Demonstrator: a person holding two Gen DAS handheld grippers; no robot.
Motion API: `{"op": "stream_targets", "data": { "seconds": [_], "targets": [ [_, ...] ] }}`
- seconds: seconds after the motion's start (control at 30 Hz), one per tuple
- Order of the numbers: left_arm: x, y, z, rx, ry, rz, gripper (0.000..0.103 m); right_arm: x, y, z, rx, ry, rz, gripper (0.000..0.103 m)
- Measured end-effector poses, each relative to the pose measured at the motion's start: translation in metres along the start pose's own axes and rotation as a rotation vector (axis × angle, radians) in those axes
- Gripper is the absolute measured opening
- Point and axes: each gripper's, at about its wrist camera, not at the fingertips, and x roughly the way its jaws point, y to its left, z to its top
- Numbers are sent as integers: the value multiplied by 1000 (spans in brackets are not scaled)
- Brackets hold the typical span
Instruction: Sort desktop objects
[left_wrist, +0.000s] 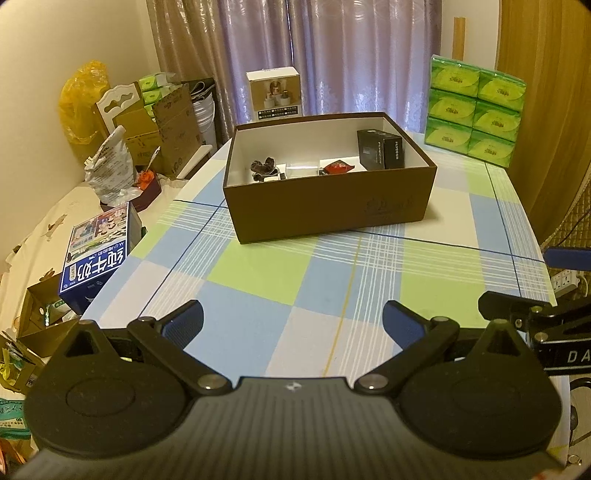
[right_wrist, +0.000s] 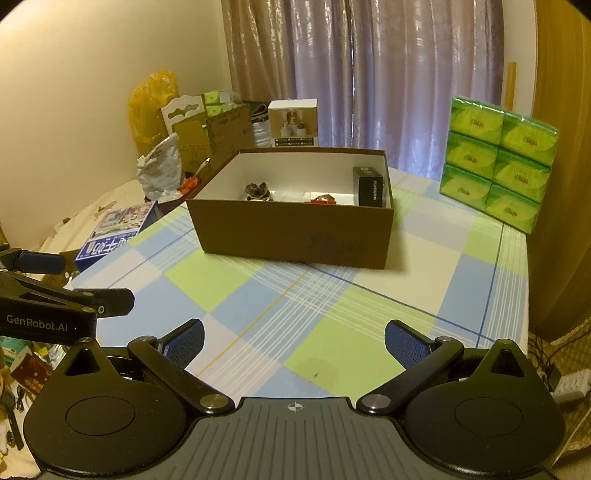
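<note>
Grippers: my left gripper (left_wrist: 293, 325) and my right gripper (right_wrist: 294, 341) both hang low over the near edge of the table, side by side; each shows at the edge of the other's view.
Jaws, left: spread wide, blue pads far apart, nothing between them but tablecloth.
Jaws, right: the same, wide apart and holding nothing.
Table: I see a checked cloth (left_wrist: 258, 273) of blue, green and white squares; the stretch between my grippers and the box is bare cloth.
Brown box (left_wrist: 328, 206): open-topped, white inside, standing on the cloth past mid-table, turned a little askew to the table's lines.
Box contents: a black carton (left_wrist: 380, 149) stands upright against the right wall; a small red item (left_wrist: 336, 168) lies on the floor left of it; a dark lumpy object (left_wrist: 263, 167) sits toward the left end. I cannot tell what the last two are.
Tissue packs (left_wrist: 476, 110): a green stack on the far right corner of the table, well apart from the box.
Beyond the table: a white product box (left_wrist: 273, 94) in front of the curtains.
Left of the table: a blue milk carton (left_wrist: 98, 254) and cardboard clutter, off the cloth.
</note>
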Motion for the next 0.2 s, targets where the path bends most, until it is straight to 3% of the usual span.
{"op": "stream_targets", "data": {
  "seconds": [0.2],
  "targets": [
    [3,1,1,5,1,-12,102,2,0,-1,5,10,-7,101]
  ]
}}
